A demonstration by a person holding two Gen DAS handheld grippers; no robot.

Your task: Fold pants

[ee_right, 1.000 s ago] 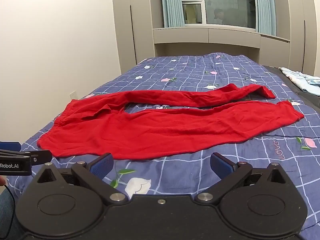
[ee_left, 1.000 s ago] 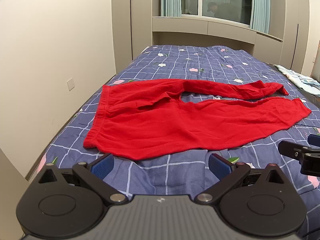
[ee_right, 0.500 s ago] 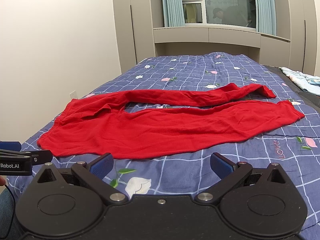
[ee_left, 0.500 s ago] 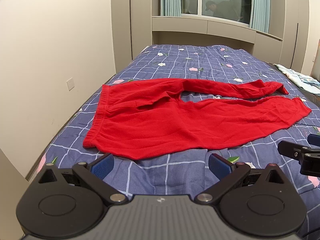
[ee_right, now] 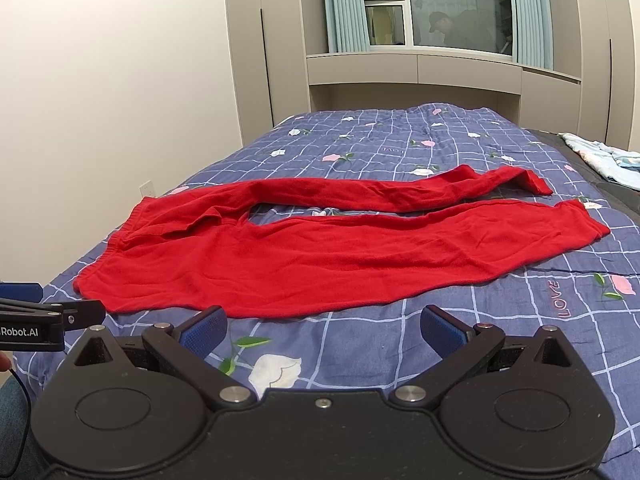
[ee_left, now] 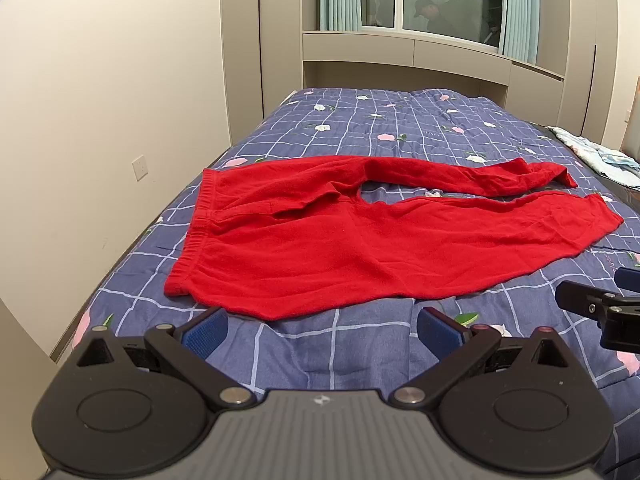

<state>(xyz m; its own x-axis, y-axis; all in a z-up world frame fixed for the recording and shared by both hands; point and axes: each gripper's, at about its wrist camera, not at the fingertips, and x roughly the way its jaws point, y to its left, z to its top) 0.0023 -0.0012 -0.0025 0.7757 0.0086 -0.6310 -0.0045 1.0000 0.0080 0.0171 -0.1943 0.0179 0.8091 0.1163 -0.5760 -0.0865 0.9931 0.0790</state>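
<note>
Red pants (ee_left: 340, 248) lie spread flat across the blue checked bedspread (ee_left: 400, 128), waistband at the left, both legs running to the right, apart from each other. They also show in the right wrist view (ee_right: 320, 256). My left gripper (ee_left: 322, 326) is open and empty, just short of the pants' near edge by the waist. My right gripper (ee_right: 322, 326) is open and empty, just short of the near leg's edge. Each gripper shows at the edge of the other's view.
A wall (ee_left: 100, 100) runs close along the bed's left side. Cupboards and a window (ee_left: 440, 8) stand behind the bed's far end. A light blue cloth (ee_right: 600, 156) lies at the far right of the bed.
</note>
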